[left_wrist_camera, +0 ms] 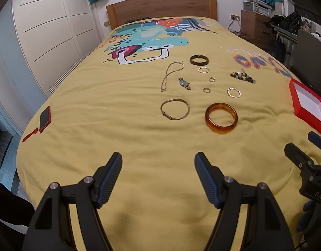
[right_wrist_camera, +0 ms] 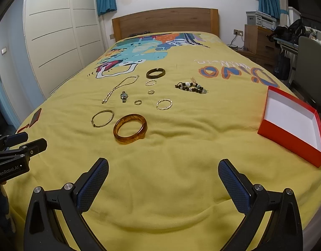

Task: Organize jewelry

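— Why was the jewelry spread singly across the yellow bedspread point(right_wrist_camera: 170, 167)?

— Likely so each piece could be picked alone. The amber bangle point(right_wrist_camera: 130, 128) lay nearest; the red box point(right_wrist_camera: 285, 141) waited empty at right. Left gripper point(left_wrist_camera: 158, 161) and right gripper point(right_wrist_camera: 163, 168) hovered, fingers released, grasping nothing.

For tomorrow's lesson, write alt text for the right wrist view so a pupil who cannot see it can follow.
Jewelry lies spread on a yellow bedspread: an amber bangle nearest, with a thin gold bangle, chain necklace, small rings and a beaded bracelet beyond. An empty red box sits at right; the open right gripper hovers in front.
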